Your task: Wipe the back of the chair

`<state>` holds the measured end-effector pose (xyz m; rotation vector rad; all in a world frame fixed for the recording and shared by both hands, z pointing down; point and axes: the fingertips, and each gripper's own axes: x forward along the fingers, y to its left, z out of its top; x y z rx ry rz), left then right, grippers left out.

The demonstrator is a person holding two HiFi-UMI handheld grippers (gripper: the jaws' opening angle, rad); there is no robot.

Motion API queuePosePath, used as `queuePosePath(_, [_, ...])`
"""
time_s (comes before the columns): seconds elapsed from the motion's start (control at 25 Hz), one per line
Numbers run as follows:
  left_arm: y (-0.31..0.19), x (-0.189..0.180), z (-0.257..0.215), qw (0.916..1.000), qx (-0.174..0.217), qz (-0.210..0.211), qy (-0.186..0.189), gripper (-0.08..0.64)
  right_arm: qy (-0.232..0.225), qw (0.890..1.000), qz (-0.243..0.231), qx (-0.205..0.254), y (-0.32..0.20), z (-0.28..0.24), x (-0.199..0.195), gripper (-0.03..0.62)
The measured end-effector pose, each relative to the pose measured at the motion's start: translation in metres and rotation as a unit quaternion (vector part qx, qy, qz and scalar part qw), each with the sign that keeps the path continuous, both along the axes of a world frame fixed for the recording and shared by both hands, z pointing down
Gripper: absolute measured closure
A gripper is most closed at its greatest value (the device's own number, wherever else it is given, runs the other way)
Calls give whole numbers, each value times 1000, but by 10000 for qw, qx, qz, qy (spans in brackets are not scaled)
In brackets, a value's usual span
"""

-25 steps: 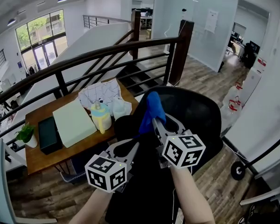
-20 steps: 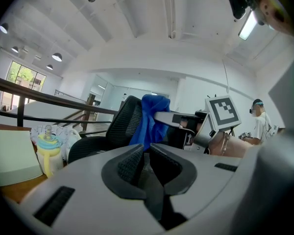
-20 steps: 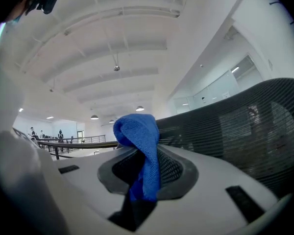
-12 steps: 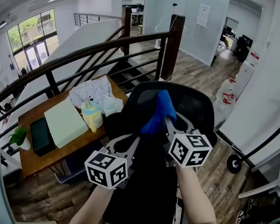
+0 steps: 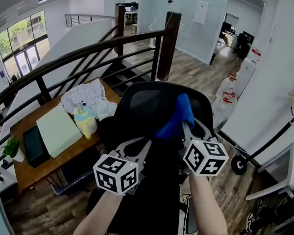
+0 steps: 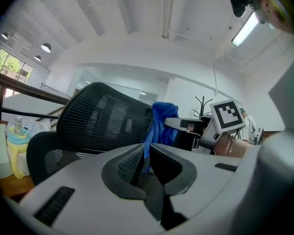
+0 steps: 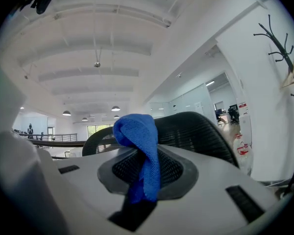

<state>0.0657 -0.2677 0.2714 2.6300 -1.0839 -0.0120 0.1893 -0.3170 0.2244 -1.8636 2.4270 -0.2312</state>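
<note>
The black mesh chair back [image 5: 142, 104] stands right in front of me. My right gripper [image 5: 186, 126] is shut on a blue cloth [image 5: 175, 115] and presses it against the upper right part of the back. In the right gripper view the cloth [image 7: 139, 141] hangs folded between the jaws, with the chair back [image 7: 196, 131] behind it. My left gripper [image 5: 142, 143] sits lower and to the left, near the middle of the back, jaws shut with nothing in them. The left gripper view shows the chair back [image 6: 103, 121] and the cloth [image 6: 161, 115] beside it.
A wooden desk [image 5: 54, 155] at the left carries a pale pad [image 5: 56, 129], a yellow bottle [image 5: 83, 120], a dark tray [image 5: 33, 146] and a plant [image 5: 12, 150]. A dark railing [image 5: 88, 53] and stairs run behind the chair. White walls stand at the right.
My right gripper has carried the blue cloth rightward along the top of the chair back. The left gripper has kept its place low on the back.
</note>
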Motion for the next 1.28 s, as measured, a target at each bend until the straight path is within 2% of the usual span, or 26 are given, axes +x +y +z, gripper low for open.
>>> queuePosePath(0.48, [12, 44, 0, 9989, 5, 456, 92, 514, 107, 9975, 693, 84, 33, -2, 60, 508])
queuePosePath(0.8, [21, 49, 4, 9985, -25, 539, 90, 514, 108, 9955, 929, 173, 51, -2, 74, 508])
queuePosePath(1.04, [24, 27, 11, 9992, -85, 374, 62, 514, 68, 9973, 683, 249, 67, 6, 46, 508])
queuePosePath(1.28, [26, -18, 21, 9998, -197, -19, 39, 514, 134, 9996, -142, 224, 76, 24, -27, 508])
